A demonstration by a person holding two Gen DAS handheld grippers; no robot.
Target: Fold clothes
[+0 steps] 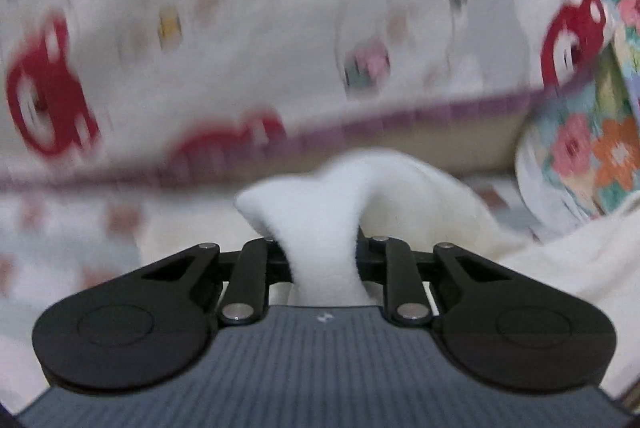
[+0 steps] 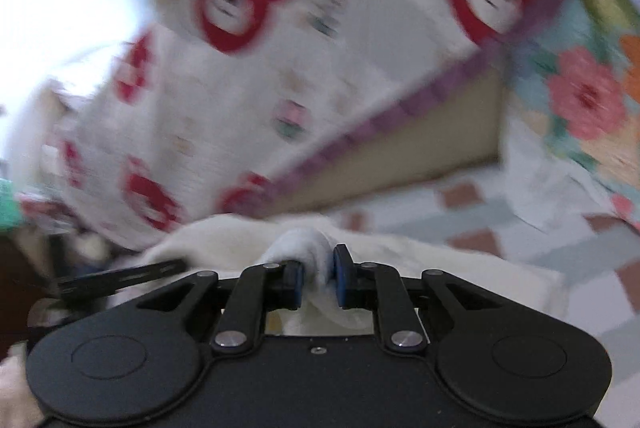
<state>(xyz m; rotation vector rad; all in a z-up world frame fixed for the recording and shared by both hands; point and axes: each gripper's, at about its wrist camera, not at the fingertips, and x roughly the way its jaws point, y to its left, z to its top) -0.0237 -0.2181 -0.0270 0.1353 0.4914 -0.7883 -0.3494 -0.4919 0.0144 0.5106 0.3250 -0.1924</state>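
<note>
1. The left tool (image 1: 320, 252) is clamped tight on a bunched fold of a white fleecy garment (image 1: 316, 212), which rises in a twisted tuft between its jaws.
2. The right tool (image 2: 318, 276) pinches another bunch of the same white garment (image 2: 304, 240); its blue pads (image 2: 342, 274) stand narrowly apart with cloth pressed between them.
3. The garment spreads low in front of both tools, over a patchwork quilt (image 2: 500, 224).
4. Behind it hangs a white blanket with red prints (image 1: 248, 28), edged with a purple border (image 2: 400, 112); motion blurs it.
5. A floral fabric (image 1: 592, 148) lies at the right.
</note>
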